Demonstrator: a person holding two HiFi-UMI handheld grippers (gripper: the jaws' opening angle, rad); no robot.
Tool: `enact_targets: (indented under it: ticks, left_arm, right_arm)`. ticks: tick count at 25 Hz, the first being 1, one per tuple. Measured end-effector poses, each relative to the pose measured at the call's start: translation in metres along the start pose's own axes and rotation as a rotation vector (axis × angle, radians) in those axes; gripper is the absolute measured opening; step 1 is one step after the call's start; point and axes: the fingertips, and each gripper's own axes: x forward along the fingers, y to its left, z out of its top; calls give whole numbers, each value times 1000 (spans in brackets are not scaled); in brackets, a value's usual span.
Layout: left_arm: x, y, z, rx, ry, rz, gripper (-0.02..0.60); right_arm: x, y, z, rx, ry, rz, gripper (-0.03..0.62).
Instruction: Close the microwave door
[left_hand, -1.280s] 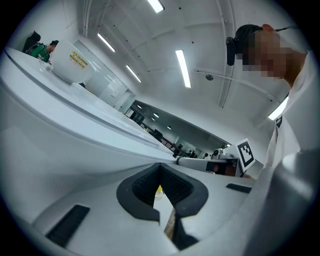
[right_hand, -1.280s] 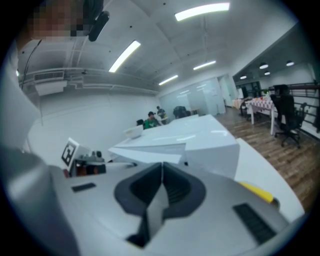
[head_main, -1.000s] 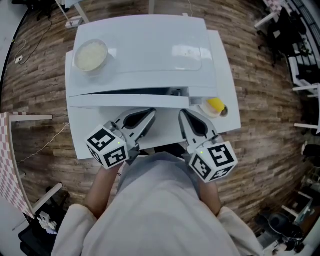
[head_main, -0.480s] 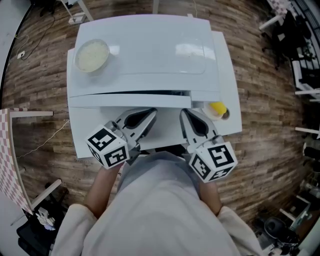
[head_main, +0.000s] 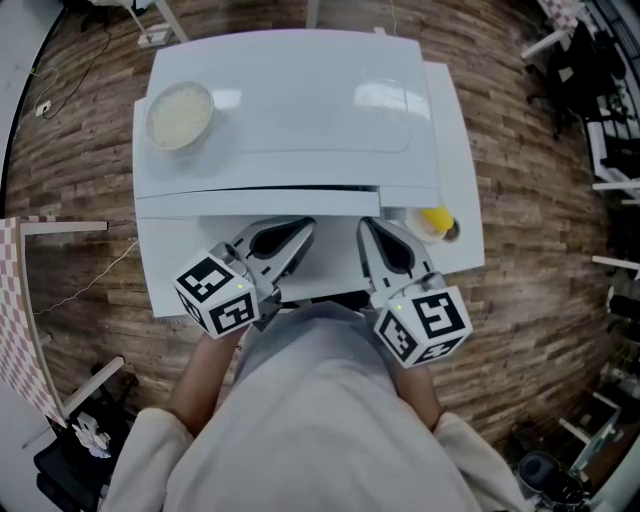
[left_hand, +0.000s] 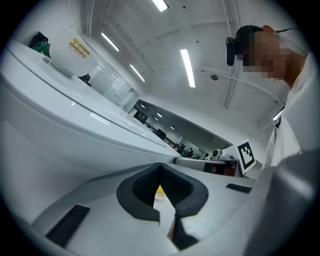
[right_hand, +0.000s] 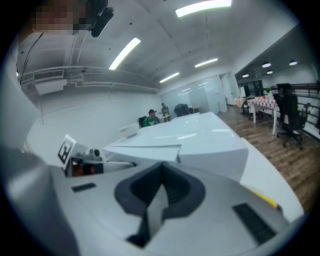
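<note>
On the white table (head_main: 160, 270) before us stands the microwave (head_main: 300, 110), a white box that we see from above in the head view. Its door (head_main: 260, 200) runs along the side nearest us. Only a thin dark seam shows between the door and the body of the microwave, and we cannot tell whether it is fully latched.

On top of the microwave, at its left rear as we face it, sits a bowl (head_main: 180, 115) of pale, grainy food. Just off the microwave's front right corner a small yellow thing (head_main: 434, 218) lies in a shallow dish on the table.

We hold both grippers just in front of the door, low and close to our body. The left gripper (head_main: 305, 223) points at the door's middle from the left. Its own view (left_hand: 160, 167) shows the jaws pressed together at the tips and pinching nothing. The yellow thing (left_hand: 159, 190) shows only as a far-off spot through the hollow behind those tips.

The right gripper (head_main: 363, 224) points toward the right end of the door, beside the left one. Its view (right_hand: 161, 167) shows its jaws likewise closed tip to tip and empty, with the microwave (right_hand: 200, 140) beyond them.

Wooden floor (head_main: 80, 250) surrounds the table on every side of the microwave.
</note>
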Motion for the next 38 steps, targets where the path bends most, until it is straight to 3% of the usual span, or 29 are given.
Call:
enact_targets:
  ticks: [20,27,32,38]
  left_arm:
    - [-5,-3,11,8,-40,51,14]
    - [-14,-11,10,24,-57,70,14]
    - [-25,-19,7,49,-63,93,14]
    - [-43,-26,3,71,-71,114,14]
  right_arm:
    - [12,-1,5,-15,-2,32,23]
    - [2,15,16,-35,-55,57,23]
    - [-9,31,16,-111,-83,61,23]
    - [-18,50,9,-108,-89,66,23]
